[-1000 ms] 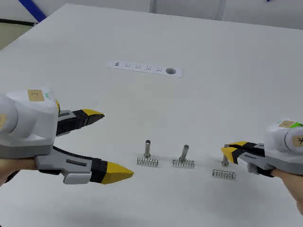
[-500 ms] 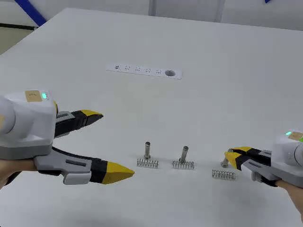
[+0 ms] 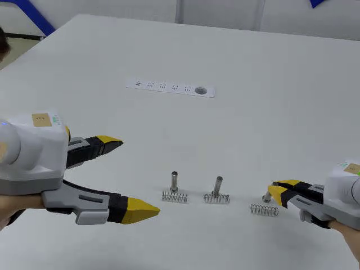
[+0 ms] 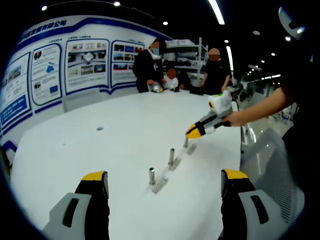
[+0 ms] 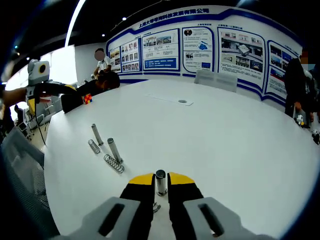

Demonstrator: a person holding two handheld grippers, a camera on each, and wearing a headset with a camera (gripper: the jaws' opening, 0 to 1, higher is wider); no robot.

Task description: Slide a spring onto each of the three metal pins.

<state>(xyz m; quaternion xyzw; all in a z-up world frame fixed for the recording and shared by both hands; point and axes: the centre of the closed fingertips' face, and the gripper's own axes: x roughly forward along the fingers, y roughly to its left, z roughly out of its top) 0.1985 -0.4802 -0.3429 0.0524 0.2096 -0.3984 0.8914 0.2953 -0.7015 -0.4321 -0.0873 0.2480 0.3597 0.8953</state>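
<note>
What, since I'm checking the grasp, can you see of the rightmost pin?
The pin is a short, shiny metal cylinder with a flat top, standing upright on the white table. The right gripper has its yellow tips closed on either side of it, seemingly touching. It carries no spring; a spring lies on the table right beside its base.

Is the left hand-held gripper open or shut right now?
Open. The left hand-held gripper has its jaws spread wide apart, with nothing held between them.
</note>
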